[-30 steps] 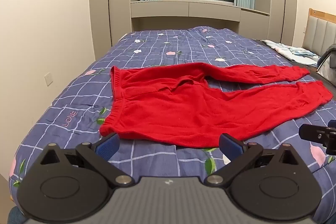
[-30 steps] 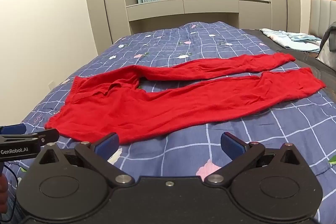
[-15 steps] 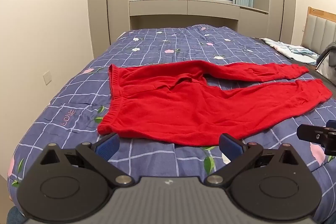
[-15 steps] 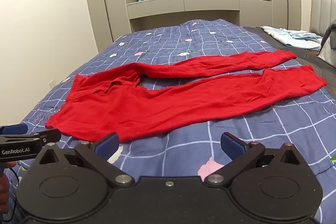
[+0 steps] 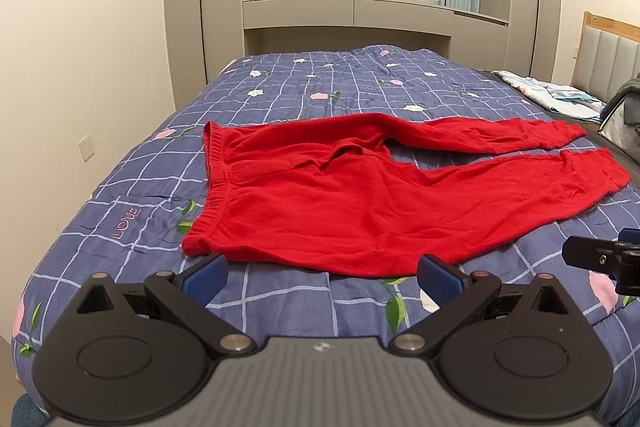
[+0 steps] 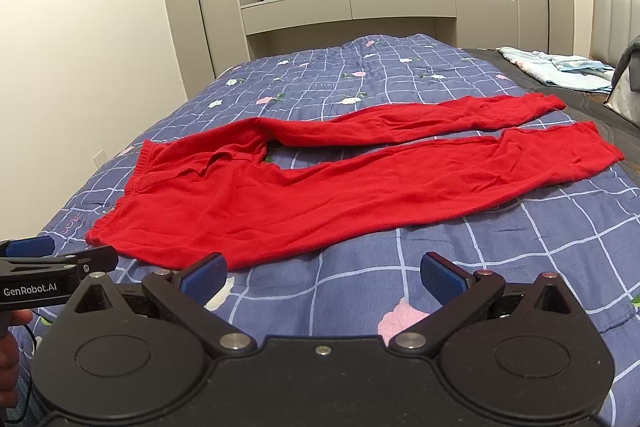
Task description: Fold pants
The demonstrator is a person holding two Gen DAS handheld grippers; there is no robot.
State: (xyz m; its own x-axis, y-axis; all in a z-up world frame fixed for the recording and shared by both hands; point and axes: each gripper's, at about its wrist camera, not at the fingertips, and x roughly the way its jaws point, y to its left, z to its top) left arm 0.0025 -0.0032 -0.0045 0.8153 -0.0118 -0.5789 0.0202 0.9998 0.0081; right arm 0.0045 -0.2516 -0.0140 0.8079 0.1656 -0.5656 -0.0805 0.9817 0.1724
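Red pants lie flat on the bed, waistband to the left, both legs stretched to the right and spread apart in a V. They also show in the right wrist view. My left gripper is open and empty, just short of the near hem by the waistband corner. My right gripper is open and empty, near the front edge of the near leg. Each gripper's tip shows at the other view's edge.
The bed carries a blue checked quilt with flowers. A pale folded cloth and grey items lie by the headboard at right. A wall stands close on the left, cabinets and window at the back.
Both grippers have shifted slightly, the view rising a little over the bed. The pants lie as before. Both stay open.
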